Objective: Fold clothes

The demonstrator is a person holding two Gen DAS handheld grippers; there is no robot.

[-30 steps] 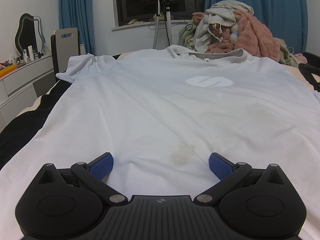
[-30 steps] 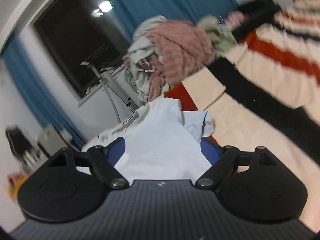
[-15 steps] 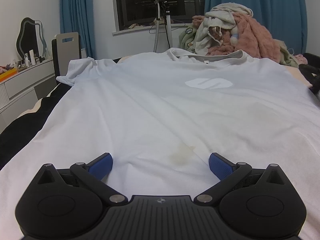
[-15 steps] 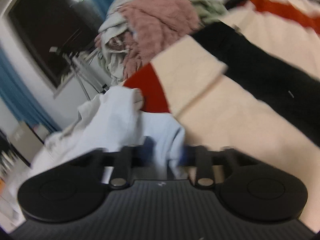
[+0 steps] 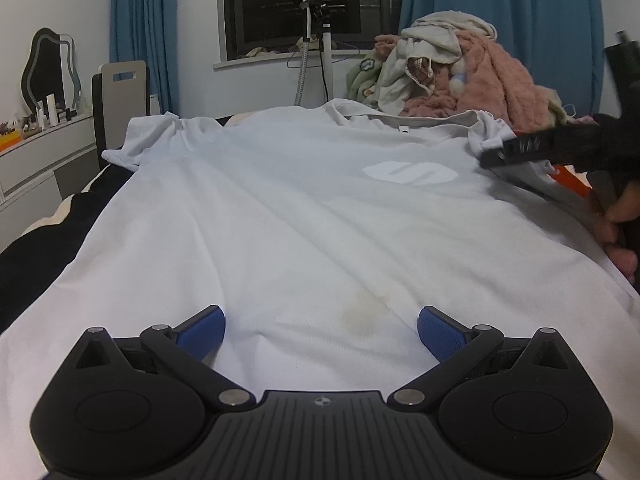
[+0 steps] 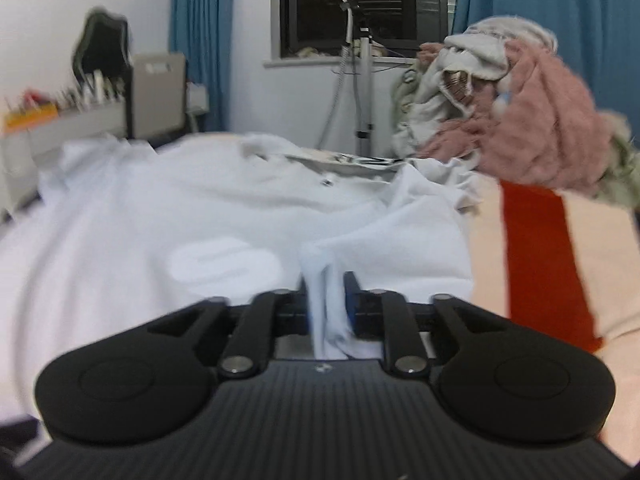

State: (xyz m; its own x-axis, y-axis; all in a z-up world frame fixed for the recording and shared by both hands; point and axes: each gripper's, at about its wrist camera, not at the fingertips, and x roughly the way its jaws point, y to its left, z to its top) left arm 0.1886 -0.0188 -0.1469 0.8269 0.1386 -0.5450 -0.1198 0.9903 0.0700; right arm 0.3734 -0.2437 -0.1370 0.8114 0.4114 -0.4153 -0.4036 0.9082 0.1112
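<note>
Pale blue-white cotton T-shirt [image 5: 304,208] is spread flat on the bed. Left gripper [image 5: 322,330] is held spread wide over the T-shirt's hem, nothing gripped. Right gripper [image 6: 328,300], near the T-shirt's right sleeve, is opening, bunched sleeve fabric between its fingers.

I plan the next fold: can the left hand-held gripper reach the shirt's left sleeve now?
Probably yes. The left hand-held gripper is open and empty, and only flat white shirt lies between it and the left sleeve.
</note>
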